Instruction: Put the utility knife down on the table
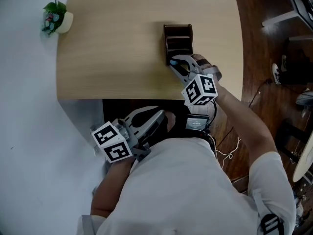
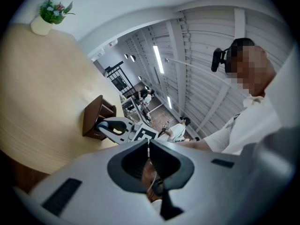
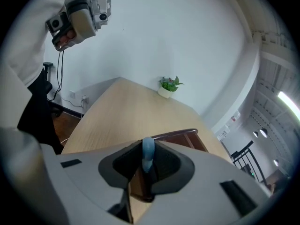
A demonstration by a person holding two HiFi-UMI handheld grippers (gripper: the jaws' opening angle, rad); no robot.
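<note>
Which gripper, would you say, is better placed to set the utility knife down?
The right gripper: it holds the utility knife over the table; the left gripper is shut and empty.

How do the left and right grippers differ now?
The left gripper's jaws are together, empty; the right gripper is shut on a light blue utility knife. The left gripper is off the table, near the person's body; the right gripper is over it, beside the brown holder. Both carry marker cubes.

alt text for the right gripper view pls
The right gripper has its jaws closed on a pale blue utility knife, held over a light wooden table close to a dark brown wooden holder. A small potted plant sits at the table's far edge by a white wall.
</note>
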